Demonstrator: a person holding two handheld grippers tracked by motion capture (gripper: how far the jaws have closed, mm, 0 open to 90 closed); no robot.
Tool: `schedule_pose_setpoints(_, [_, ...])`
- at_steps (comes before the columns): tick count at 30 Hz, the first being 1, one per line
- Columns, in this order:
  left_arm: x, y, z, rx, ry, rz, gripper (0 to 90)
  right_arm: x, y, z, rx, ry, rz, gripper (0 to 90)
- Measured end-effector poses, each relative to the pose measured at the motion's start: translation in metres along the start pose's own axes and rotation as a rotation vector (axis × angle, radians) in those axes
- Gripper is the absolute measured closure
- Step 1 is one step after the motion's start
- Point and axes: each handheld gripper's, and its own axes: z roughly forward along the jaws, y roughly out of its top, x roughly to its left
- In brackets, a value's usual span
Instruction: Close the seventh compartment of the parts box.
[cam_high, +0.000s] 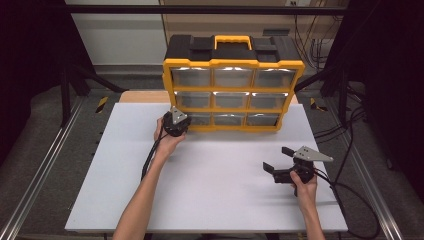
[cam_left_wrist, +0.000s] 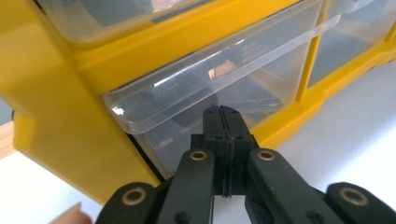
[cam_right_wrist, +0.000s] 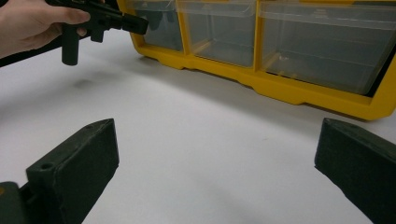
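Observation:
A yellow and black organizer (cam_high: 232, 62) with three rows of clear drawers stands at the back of the white table (cam_high: 210, 200). My left gripper (cam_high: 182, 122) is at its bottom-left drawer (cam_high: 200, 119). In the left gripper view the jaws are pressed flat together, and the tips (cam_left_wrist: 222, 112) sit just under that drawer's (cam_left_wrist: 196, 93) clear front lip with nothing between them. My right gripper (cam_high: 276, 158) rests low over the table at the right, jaws wide apart and empty (cam_right_wrist: 215, 123). The right gripper view also shows the left gripper (cam_right_wrist: 135, 23) against the drawer.
The organizer's yellow frame (cam_right_wrist: 299, 91) runs along the back of the table. Metal rails (cam_high: 45, 165) and cables (cam_high: 350, 145) flank the table. White tabletop lies between the two hands.

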Motion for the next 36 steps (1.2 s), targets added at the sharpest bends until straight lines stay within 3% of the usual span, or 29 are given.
schedule_pose_setpoints(10, [-0.003, -0.004, -0.013, -0.026, -0.048, -0.032, 89.3, 0.0, 0.0, 0.0, -0.004, 0.0, -0.001, 0.5])
schedule_pose_setpoints(14, [-0.004, -0.003, -0.025, -0.044, -0.085, -0.056, 87.4, 0.0, 0.0, 0.0, -0.003, 0.0, 0.0, 0.5])
schedule_pose_setpoints(19, [-0.005, -0.004, -0.04, -0.064, -0.106, -0.056, 82.2, 0.0, 0.0, 0.0, -0.004, 0.001, 0.002, 0.5])
schedule_pose_setpoints(25, [-0.006, -0.006, -0.054, -0.081, -0.156, -0.094, 68.0, 0.0, 0.0, 0.0, -0.004, 0.0, 0.002, 0.5])
schedule_pose_setpoints(36, [-0.006, -0.017, -0.075, -0.109, -0.204, -0.159, 35.4, 0.0, 0.0, 0.0, -0.005, -0.002, 0.002, 0.5])
